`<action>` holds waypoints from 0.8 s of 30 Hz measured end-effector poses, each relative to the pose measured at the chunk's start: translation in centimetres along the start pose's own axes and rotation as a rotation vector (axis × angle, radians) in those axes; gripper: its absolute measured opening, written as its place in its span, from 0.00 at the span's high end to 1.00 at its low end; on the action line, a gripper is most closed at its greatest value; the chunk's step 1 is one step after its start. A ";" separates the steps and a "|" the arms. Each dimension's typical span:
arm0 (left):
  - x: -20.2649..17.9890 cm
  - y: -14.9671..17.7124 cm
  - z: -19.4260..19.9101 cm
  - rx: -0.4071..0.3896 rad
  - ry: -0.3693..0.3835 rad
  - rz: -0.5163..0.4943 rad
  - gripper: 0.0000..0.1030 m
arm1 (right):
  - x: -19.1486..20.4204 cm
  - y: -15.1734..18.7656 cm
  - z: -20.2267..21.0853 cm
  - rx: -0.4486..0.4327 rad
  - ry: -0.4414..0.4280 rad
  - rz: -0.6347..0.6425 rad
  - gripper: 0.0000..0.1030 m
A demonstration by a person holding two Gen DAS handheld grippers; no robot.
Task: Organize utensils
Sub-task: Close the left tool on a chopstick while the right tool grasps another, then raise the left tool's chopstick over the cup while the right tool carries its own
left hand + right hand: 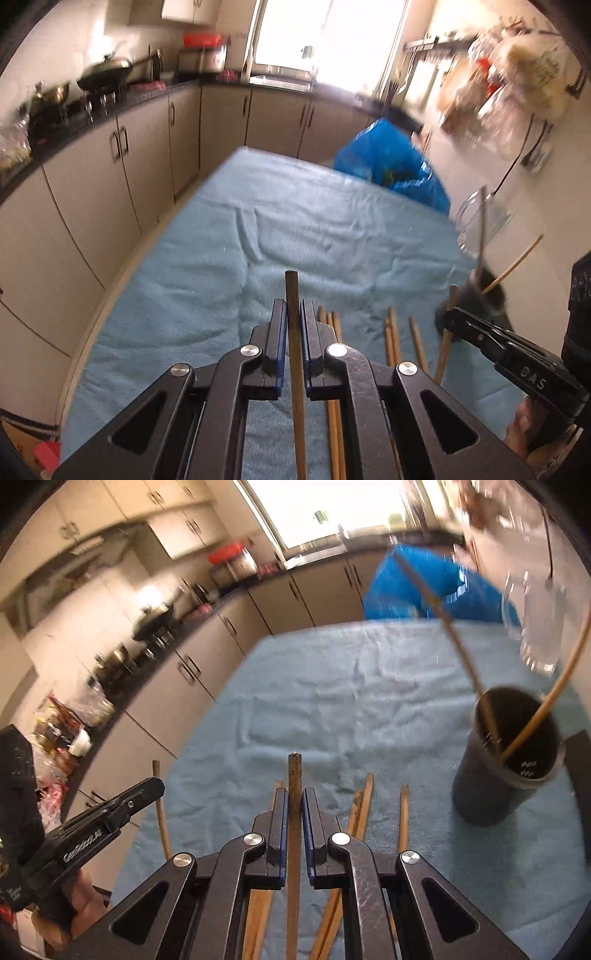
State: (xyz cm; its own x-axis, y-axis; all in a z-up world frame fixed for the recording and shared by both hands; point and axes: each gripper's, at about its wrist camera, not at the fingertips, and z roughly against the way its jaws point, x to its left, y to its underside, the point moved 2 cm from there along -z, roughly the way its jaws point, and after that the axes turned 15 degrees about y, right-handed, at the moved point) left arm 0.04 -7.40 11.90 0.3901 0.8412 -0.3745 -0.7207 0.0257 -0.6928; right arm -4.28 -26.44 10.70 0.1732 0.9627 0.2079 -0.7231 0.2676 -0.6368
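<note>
My left gripper [293, 308] is shut on a dark-tipped wooden chopstick [291, 295] held above the blue cloth. My right gripper [294, 797] is shut on another chopstick [294, 775]. Several loose wooden chopsticks [364, 801] lie on the cloth under both grippers; they also show in the left wrist view [391, 332]. A black cup [509, 760] stands at the right of the right gripper with two chopsticks [532, 720] leaning in it. In the left wrist view the cup [487, 291] is partly hidden behind the right gripper [448, 315].
A blue cloth [295, 229] covers the table. A blue bag [395, 162] sits at its far right corner and a clear jug [535, 627] stands behind the cup. Kitchen cabinets [147, 147] and a counter with pots run along the left.
</note>
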 end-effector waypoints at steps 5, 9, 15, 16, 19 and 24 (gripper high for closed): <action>-1.0 0.5 3.4 -0.076 -0.001 -0.036 0.93 | 0.7 1.1 5.1 -0.178 -0.008 0.023 0.92; -1.5 0.9 5.2 -0.102 0.006 -0.047 0.93 | 0.9 2.5 8.1 -0.267 -0.017 0.012 0.92; -2.6 1.0 6.8 -0.132 0.015 -0.062 0.94 | 1.1 3.2 10.5 -0.335 -0.015 0.001 0.92; -2.7 1.0 6.9 -0.132 0.021 -0.065 0.94 | 1.1 3.2 10.9 -0.346 -0.012 -0.004 0.92; -3.0 1.1 7.2 -0.138 0.022 -0.062 0.94 | 0.5 3.1 11.6 -0.360 -0.010 -0.012 0.92; -3.1 1.1 7.6 -0.144 0.028 -0.058 0.94 | -0.4 3.2 12.3 -0.380 -0.005 -0.040 0.92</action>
State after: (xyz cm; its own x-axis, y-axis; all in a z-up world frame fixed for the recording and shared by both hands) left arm -6.37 -5.89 16.99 0.4457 0.8251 -0.3472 -0.6076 -0.0060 -0.7942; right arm -14.92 -26.48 17.74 0.1923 0.9513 0.2410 -0.4163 0.3015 -0.8578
